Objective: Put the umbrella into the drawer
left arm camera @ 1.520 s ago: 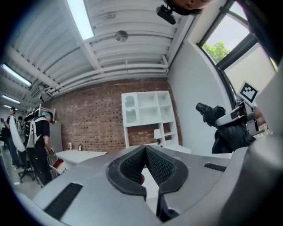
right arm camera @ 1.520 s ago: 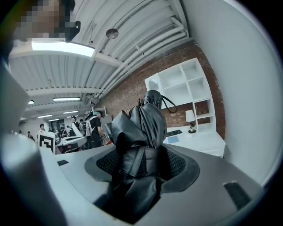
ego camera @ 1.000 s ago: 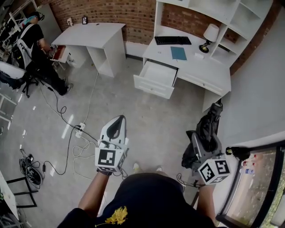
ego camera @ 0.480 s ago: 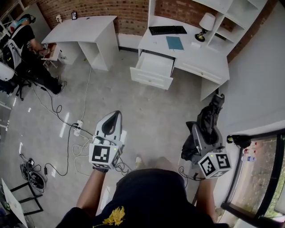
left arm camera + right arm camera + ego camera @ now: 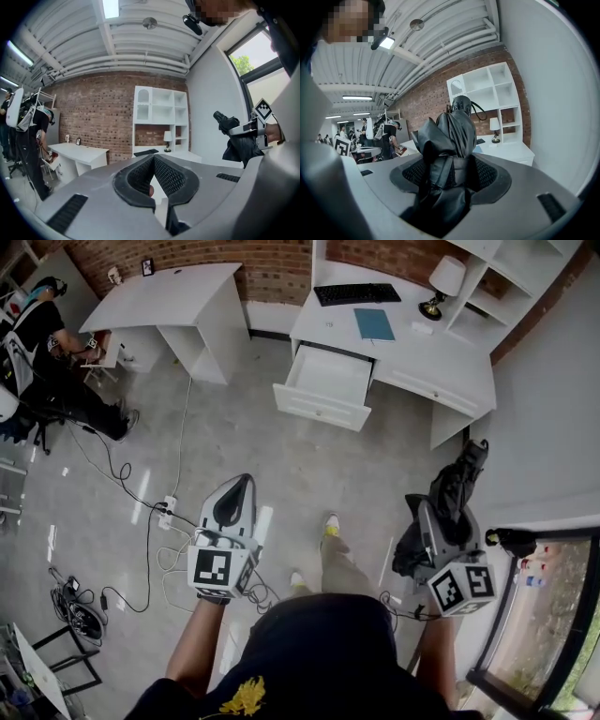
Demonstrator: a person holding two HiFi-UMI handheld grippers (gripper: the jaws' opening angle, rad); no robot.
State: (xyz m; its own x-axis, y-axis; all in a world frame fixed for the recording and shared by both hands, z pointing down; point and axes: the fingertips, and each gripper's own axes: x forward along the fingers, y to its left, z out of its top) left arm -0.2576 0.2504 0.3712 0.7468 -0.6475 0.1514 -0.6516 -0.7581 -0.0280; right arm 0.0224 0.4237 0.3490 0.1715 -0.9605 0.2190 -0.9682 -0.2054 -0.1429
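The right tool [image 5: 437, 521] clamps the folded black umbrella [image 5: 457, 486] around its middle, a firm hold for carrying. It is well apart from the open drawer [image 5: 333, 381] under the white tabletop [image 5: 427, 357]. The left tool [image 5: 246, 486] is closed and empty, spare for now.

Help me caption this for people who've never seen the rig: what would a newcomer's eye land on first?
The folded black umbrella, clamped in the right tongs at the lower right of the head view, stands out most. Next comes the open drawer of the white desk ahead, against the brick wall. The left tongs are shut with nothing in them.
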